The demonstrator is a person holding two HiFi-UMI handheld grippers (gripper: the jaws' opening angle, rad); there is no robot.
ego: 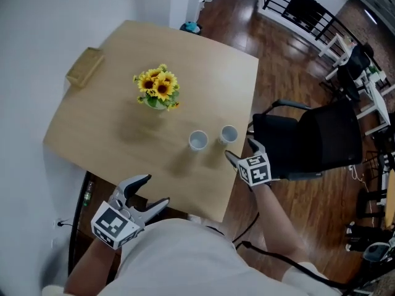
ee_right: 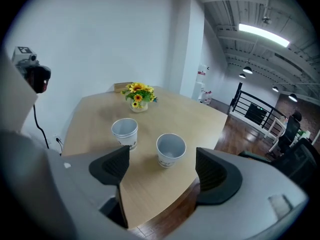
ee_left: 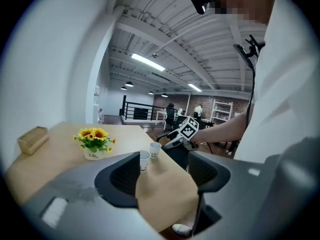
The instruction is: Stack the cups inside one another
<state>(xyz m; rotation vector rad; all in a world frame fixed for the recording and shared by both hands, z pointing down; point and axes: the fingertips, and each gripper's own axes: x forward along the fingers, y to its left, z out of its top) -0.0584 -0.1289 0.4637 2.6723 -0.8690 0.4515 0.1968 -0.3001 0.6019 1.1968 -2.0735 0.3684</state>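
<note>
— As you look at the table (ego: 99,128), where do the cups stand?
— Both are upright on the person's side of the sunflower pot (ego: 158,91). The first cup (ego: 197,140) is nearer to the pot, and the second cup (ego: 229,134) is just beside it, not touching.
— And the tongs?
— The right gripper (ego: 242,150) hangs just beside the second cup, jaws apart, empty. The left gripper (ego: 157,189) is well apart from the pot, also apart and empty.
</note>
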